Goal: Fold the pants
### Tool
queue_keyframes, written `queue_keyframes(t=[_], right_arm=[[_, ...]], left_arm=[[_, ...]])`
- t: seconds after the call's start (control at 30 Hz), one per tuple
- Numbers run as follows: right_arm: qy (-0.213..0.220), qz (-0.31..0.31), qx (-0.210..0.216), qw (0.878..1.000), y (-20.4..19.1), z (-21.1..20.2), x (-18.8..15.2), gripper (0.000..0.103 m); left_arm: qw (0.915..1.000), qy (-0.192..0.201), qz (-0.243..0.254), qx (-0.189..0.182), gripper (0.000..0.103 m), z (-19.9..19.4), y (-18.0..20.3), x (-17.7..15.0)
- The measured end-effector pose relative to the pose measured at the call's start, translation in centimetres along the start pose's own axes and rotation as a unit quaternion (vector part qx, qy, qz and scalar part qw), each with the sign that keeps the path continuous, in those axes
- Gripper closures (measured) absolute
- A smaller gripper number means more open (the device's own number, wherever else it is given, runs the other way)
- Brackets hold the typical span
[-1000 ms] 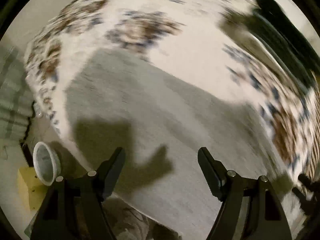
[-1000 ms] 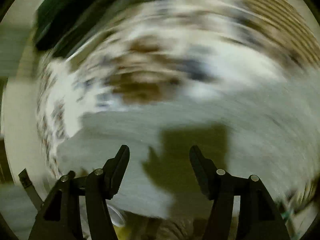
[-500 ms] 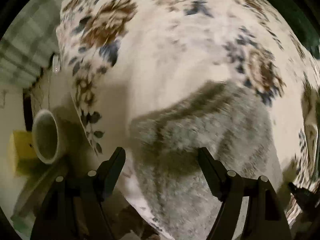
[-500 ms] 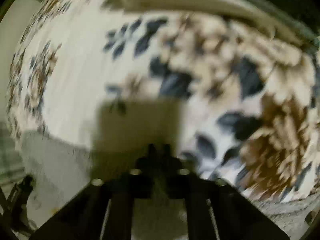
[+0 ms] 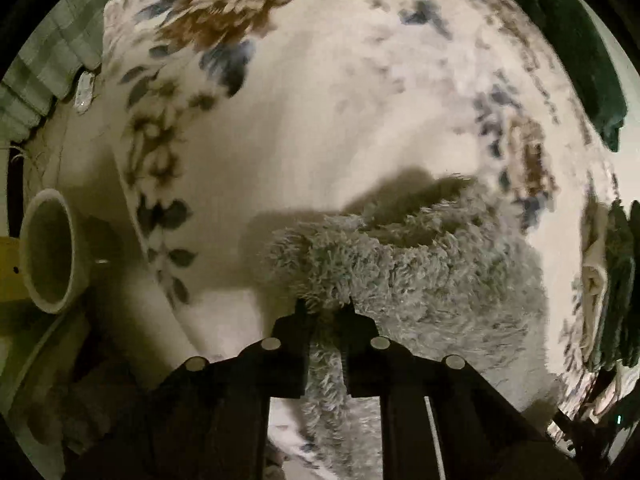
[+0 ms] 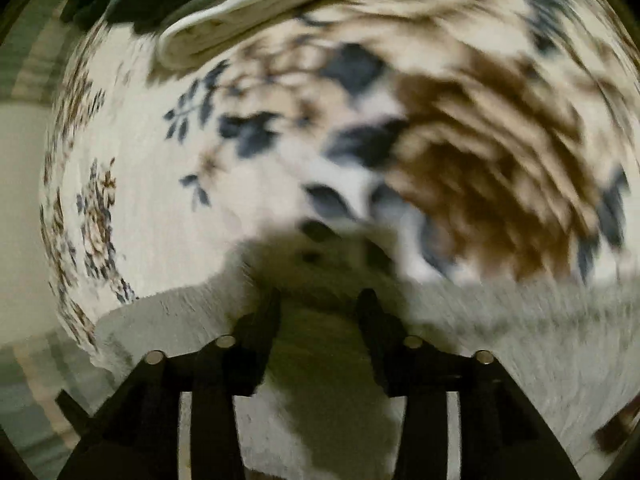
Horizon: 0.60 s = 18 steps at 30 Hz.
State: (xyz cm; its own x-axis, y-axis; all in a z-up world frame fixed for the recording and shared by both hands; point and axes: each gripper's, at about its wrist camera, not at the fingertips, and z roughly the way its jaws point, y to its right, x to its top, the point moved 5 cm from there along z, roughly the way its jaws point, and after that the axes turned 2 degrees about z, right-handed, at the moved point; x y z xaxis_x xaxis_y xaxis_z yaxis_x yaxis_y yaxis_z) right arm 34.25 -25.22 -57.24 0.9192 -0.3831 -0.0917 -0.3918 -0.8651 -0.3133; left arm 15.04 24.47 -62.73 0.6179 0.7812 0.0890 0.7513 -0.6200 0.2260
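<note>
The pants are fluffy grey fleece, lying on a cream bedspread with brown and blue flowers. My left gripper is shut on the near edge of the pants, and a fold of the fleece is lifted and bunched ahead of the fingers. In the blurred right wrist view the grey pants spread across the bottom. My right gripper is open just above them, with the jaws apart and nothing between them.
A white bucket-like pot stands on the floor left of the bed, beside something yellow. Dark green cloth lies at the far right. Folded cream and green laundry sits at the back of the bed.
My left gripper has closed on the pants edge and lifted a fold. My right gripper, shut half a second ago, has opened and sits over the grey fabric.
</note>
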Motion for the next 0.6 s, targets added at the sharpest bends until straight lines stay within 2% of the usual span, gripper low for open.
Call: queue_keyframes(t=[0.03,0.1,0.17,0.2,0.23,0.27,0.37,0.43,0.5,0.53,0.6], right_arm=[[0.006,0.012,0.009,1.000,1.0,-0.3,-1.1,0.027],[0.026,0.038,0.027,0.999,3.0,-1.2,-3.0,0.014],[0.052,0.057,0.040,0.996,4.9,-2.5,-5.0,0.010],[0.068,0.068,0.042,0.995,6.6,-3.4,-6.3,0.010],[0.080,0.076,0.041,0.993,7.7,-3.8,-7.4,0.010],[0.091,0.086,0.039,0.991,9.6,-4.7,-8.7,0.010],[0.114,0.134,0.027,0.984,17.0,-7.3,-12.7,0.010],[0.130,0.190,0.022,0.973,22.4,-8.4,-15.4,0.010],[0.145,0.259,0.030,0.955,29.0,-9.8,-18.0,0.010],[0.156,0.284,0.035,0.945,31.5,-10.3,-18.9,0.010],[0.184,0.334,0.045,0.923,37.3,-11.4,-20.6,0.010]], left_arm=[[0.9998,-0.018,0.000,0.004,0.088,0.6,-0.3,-0.2],[0.9995,-0.025,0.017,0.012,0.084,0.1,1.0,-0.3],[0.9966,-0.011,0.072,0.039,0.061,-1.5,3.3,-0.7],[0.9944,-0.001,0.096,0.043,0.053,-2.3,4.5,-1.2],[0.9923,0.006,0.116,0.041,0.033,-3.0,5.7,-1.8],[0.9888,0.011,0.144,0.035,0.020,-3.9,7.5,-3.0],[0.9765,0.017,0.213,0.030,0.020,-5.4,12.6,-6.4],[0.9669,0.017,0.253,0.027,0.020,-5.6,15.8,-8.7],[0.9534,0.006,0.301,0.024,0.020,-5.1,19.2,-12.7],[0.9468,-0.011,0.321,0.023,0.020,-4.5,20.7,-15.1],[0.9377,-0.037,0.345,0.016,0.020,-3.2,23.1,-18.7]])
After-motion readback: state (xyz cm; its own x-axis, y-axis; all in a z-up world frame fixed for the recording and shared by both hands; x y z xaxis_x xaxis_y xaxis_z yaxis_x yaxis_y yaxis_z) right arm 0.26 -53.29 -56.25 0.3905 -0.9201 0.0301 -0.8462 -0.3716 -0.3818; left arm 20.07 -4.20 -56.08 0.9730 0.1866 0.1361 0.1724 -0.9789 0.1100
